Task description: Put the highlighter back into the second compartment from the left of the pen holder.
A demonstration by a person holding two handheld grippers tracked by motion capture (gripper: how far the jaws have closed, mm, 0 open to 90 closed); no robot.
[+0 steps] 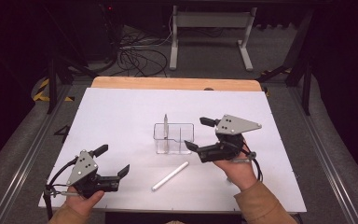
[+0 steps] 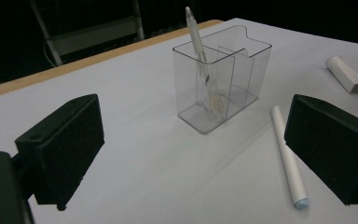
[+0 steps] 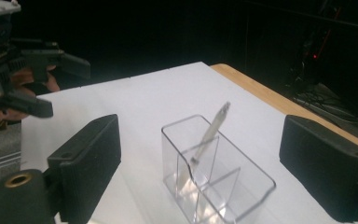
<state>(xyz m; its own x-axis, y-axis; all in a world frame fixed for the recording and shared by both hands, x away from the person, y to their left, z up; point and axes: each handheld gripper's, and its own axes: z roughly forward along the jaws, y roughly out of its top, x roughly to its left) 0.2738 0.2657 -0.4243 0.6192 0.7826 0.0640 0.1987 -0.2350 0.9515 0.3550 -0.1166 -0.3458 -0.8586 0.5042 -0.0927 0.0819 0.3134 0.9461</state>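
A clear plastic holder (image 1: pixel 173 137) with inner dividers stands mid-table, and a pale pen (image 1: pixel 166 125) leans upright in its left compartment. A white marker (image 1: pixel 170 176) lies flat in front of it. My right gripper (image 1: pixel 197 134) hovers just right of the holder, jaws open and empty; in the right gripper view the holder (image 3: pixel 214 177) and pen (image 3: pixel 206 139) sit between its jaws' line of sight. My left gripper (image 1: pixel 113 160) rests open near the front left, aimed at the holder (image 2: pixel 223 79), the pen (image 2: pixel 199 51) and the marker (image 2: pixel 288 156).
A small white block (image 2: pixel 346 74) lies beyond the marker. The white board (image 1: pixel 116 107) covers a wooden tabletop (image 1: pixel 177 83). Past the far edge are a metal frame (image 1: pixel 209 28) and floor cables (image 1: pixel 135 56). The left gripper (image 3: pixel 63 88) appears far off in the right gripper view.
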